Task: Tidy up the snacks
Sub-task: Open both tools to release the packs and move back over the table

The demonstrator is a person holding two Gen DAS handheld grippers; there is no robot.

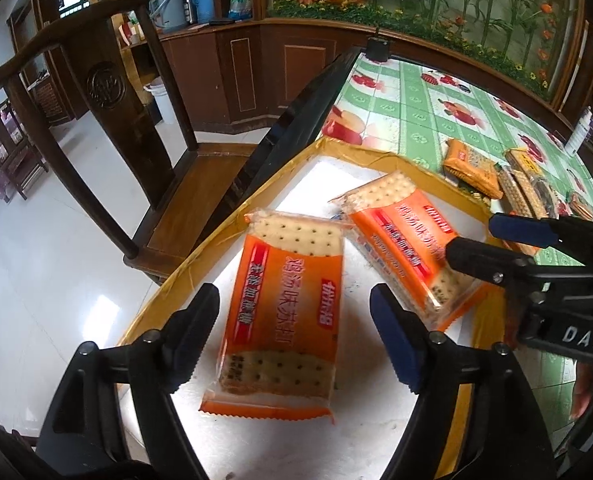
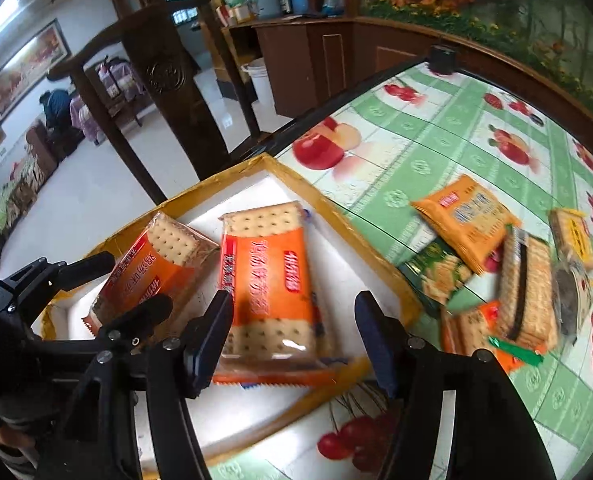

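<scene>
Bench [image 2: 436, 152]: green fruit-print cloth; loose snack packs [image 2: 528, 280] lie right of the box.
Box [image 1: 224, 236]: yellow-rimmed, white inside, holding both orange cracker packs.
Near cracker pack [image 1: 284, 312]: flat, between my left claw [image 1: 296, 336] fingers, untouched.
Far cracker pack [image 1: 400, 236]: tilted; I should lay it parallel.
Right claw [image 2: 292, 340]: wide, empty, like my left.

Daylit interior, moderately bright; white tray floor [image 1: 320, 176] overexposed at 12 o'clock of centre, and glossy floor tiles [image 1: 56, 280] carry soft window glare at 9 o'clock. Strong fisheye curvature with black vignette in all corners of both views. Motion blur on loose snack packets [image 2: 524, 280] at 3 o'clock, right view; left view sharper.
</scene>
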